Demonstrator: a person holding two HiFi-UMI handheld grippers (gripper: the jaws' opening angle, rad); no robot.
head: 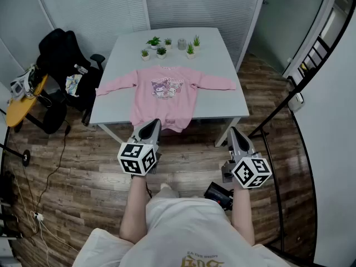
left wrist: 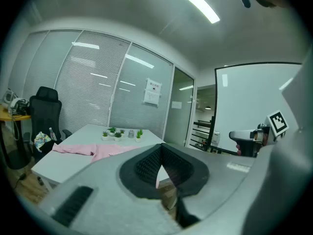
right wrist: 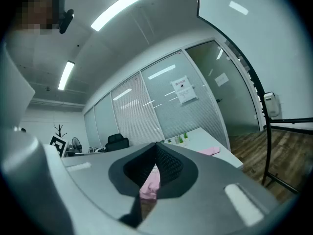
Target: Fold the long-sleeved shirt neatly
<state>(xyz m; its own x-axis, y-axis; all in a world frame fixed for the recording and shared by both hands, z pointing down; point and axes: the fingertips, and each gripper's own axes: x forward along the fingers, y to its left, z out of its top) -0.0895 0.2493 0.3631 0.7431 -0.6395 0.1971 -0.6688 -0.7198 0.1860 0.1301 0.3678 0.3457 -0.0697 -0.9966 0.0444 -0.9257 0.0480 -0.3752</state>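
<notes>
L gripper (head: pixel 150 125) has its jaws pressed together w/ nothing clamped; the pink seen past the jaws in the left gripper view is only cloth further ahead. R gripper (head: pixel 233 132) is the same: jaws together and empty, held about level. Both are held out over the wood floor (head: pixel 83 171), short of the white counter (head: pixel 222 54), each on a bare forearm, marker cubes facing up. The pink shirt (head: pixel 167 93) lies flat on the counter straight ahead of the L gripper and ahead-left of the R gripper, front up w/ a cartoon print on the chest, sleeves spread out to either side, hem hanging over the counter's near edge. The L gripper tip is near that hem but apart from it. The R gripper sits off to the hem's right, near the counter's front right leg, not touching either. Beyond the shirt, at the counter's far end, is a cluster of small potted plants (head: pixel 161 49) w/ a small grey pot (head: pixel 182 44) among them. Off to the L gripper's left, a black office chair (head: pixel 61 60) stands beside the counter, w/ a yellow side table (head: pixel 22 107) further left.
</notes>
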